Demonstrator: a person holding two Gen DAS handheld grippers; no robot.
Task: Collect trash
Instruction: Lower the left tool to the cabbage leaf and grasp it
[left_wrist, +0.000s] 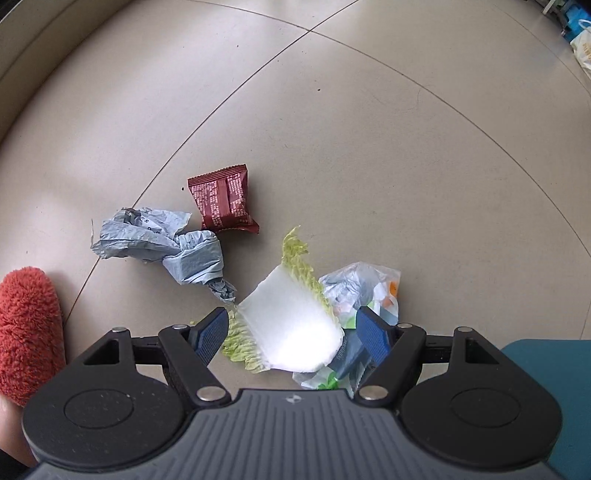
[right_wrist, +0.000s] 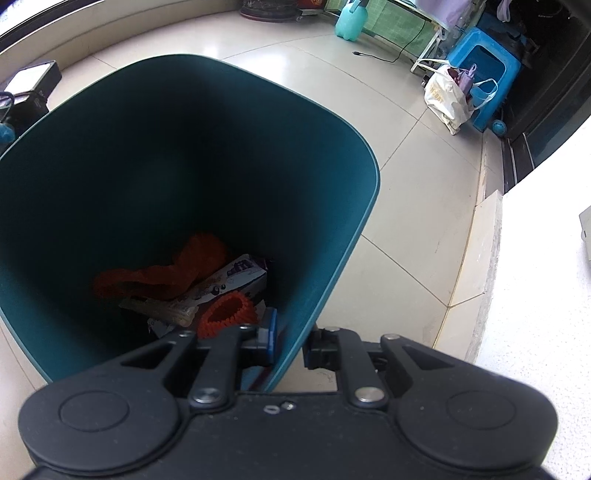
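Observation:
In the left wrist view my left gripper (left_wrist: 295, 334) is open, its blue pads on either side of a cabbage leaf piece (left_wrist: 291, 325) lying on the tiled floor. A clear plastic wrapper (left_wrist: 369, 288) lies under and beside the right pad. A crumpled grey-blue bag (left_wrist: 166, 247) and a dark red snack packet (left_wrist: 223, 203) lie further ahead to the left. In the right wrist view my right gripper (right_wrist: 291, 341) is shut on the near wall of a dark teal trash bin (right_wrist: 321, 280). The bin holds orange netting (right_wrist: 173, 269), a carton and other scraps.
A red fluffy object (left_wrist: 27, 332) sits at the left edge and the bin's corner (left_wrist: 554, 387) at the right. Across the floor stand a blue stool (right_wrist: 484, 70), a white bag (right_wrist: 447, 98), a teal bottle (right_wrist: 351, 20) and a black box (right_wrist: 31, 86).

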